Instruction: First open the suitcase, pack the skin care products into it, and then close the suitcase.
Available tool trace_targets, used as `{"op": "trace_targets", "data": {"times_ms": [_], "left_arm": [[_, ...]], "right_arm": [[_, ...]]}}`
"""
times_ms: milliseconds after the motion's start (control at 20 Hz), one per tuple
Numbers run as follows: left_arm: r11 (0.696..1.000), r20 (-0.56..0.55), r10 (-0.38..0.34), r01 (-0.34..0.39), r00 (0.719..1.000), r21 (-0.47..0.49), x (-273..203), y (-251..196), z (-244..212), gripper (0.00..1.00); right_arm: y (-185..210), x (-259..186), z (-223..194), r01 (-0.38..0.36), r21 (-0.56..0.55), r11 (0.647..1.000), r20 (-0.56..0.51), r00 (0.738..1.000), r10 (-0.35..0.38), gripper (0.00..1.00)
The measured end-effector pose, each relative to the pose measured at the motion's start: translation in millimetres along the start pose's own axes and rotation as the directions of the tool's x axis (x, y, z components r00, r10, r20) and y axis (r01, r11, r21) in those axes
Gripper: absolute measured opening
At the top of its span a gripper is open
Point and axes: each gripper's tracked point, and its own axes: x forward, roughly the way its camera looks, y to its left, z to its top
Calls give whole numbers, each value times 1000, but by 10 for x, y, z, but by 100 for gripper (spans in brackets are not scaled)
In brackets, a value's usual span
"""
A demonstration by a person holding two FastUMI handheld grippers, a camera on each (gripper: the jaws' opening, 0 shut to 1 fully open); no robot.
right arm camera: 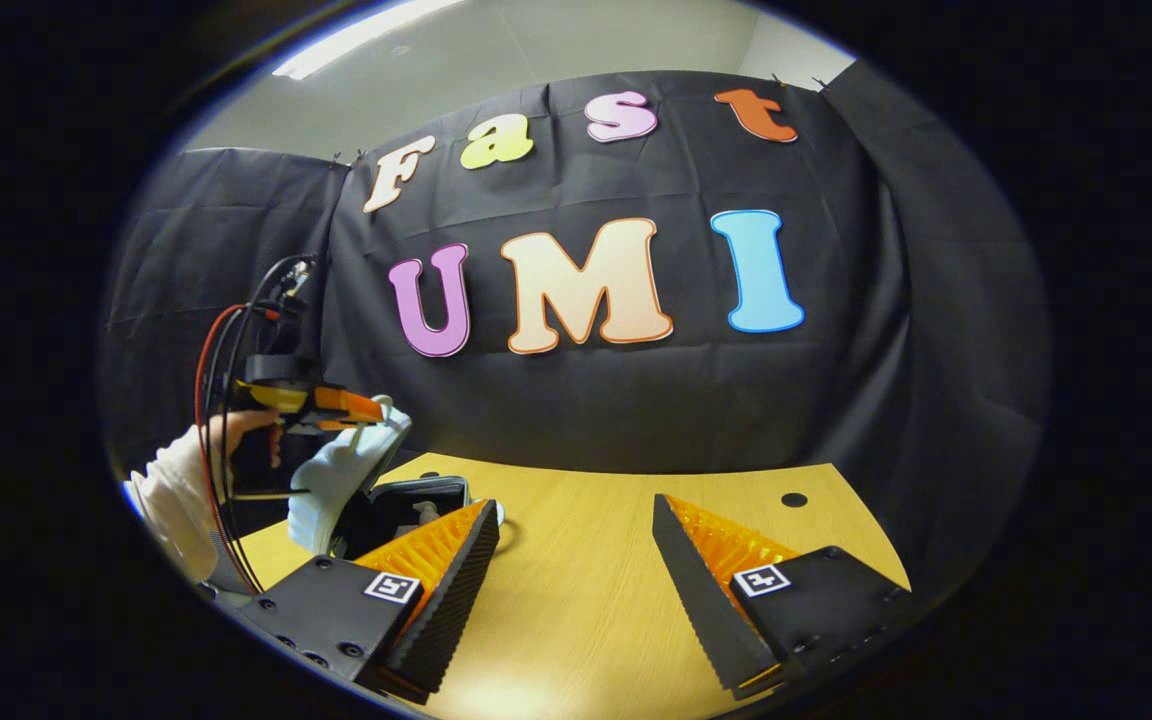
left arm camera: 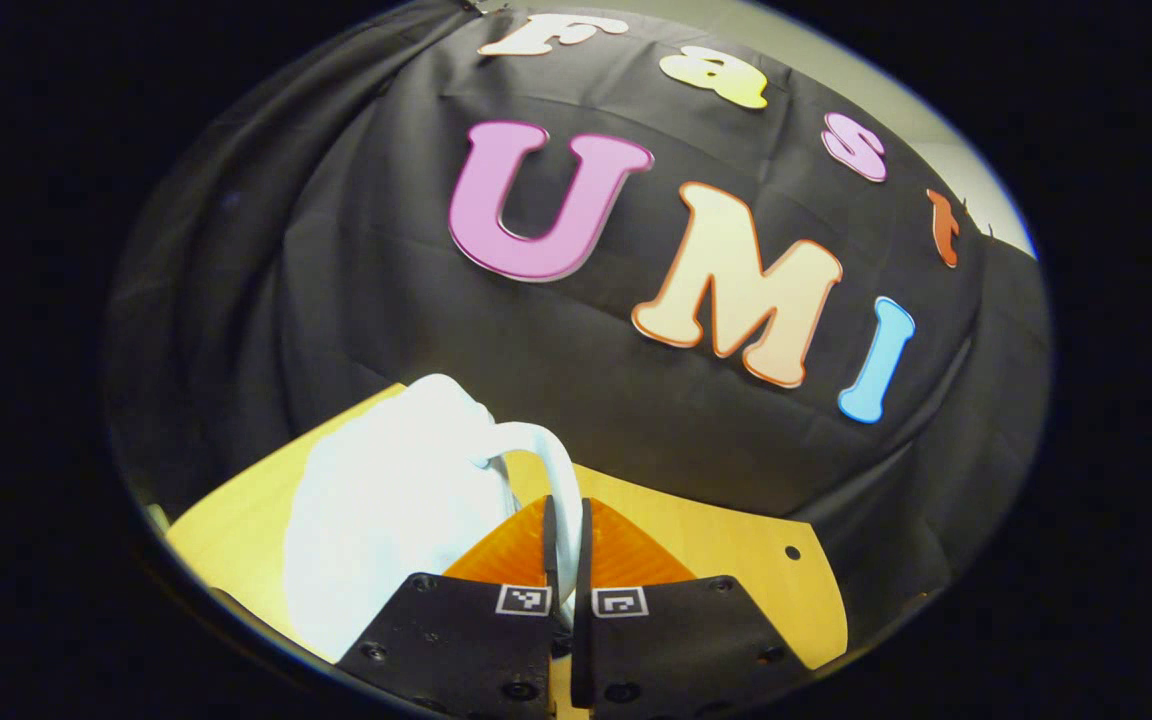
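The right gripper (right arm camera: pixel 576 560) is held open above the wooden table (right arm camera: pixel 586 610); the left gripper (right arm camera: pixel 376 412), farther off, is clamped on the white suitcase lid (right arm camera: pixel 341 480).

White sleeve (right arm camera: pixel 171 500), red and black cables (right arm camera: pixel 211 400), square black-and-white markers (left arm camera: pixel 524 600).

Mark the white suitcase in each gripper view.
Left gripper view: white suitcase at lower left, its handle pinched in the left gripper.
Right gripper view: suitcase at the left edge, hanging from the left gripper.
Shared landmark: the hole in the wooden table.
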Motion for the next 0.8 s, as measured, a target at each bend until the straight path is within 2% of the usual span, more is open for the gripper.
{"op": "trace_targets", "data": {"times_ms": [300,450,650,700,750,800], "left_arm": [[999,-124,-33,37,992,34,508,-265,-666,1],[997,-190,-48,57,981,44,680,-304,-995,7],[996,-169,-93,94,981,0,808,-420,-1061,12],[996,-165,-83,85,983,6,788,-388,-1046,14],[996,-169,-86,89,982,12,763,-376,-1038,25],[995,-161,-96,99,982,12,720,-393,-1010,29]], "right_arm": [[-281,-9,-61,47,20,999,-18,999,-47,98],[-395,11,-73,68,18,998,-25,997,-67,98],[-496,32,-99,89,25,996,-39,995,-88,98],[-509,39,-103,92,28,995,-41,995,-91,98],[-505,44,-102,92,30,995,-41,995,-91,98],[-505,50,-97,93,30,995,-39,995,-92,98]]}}
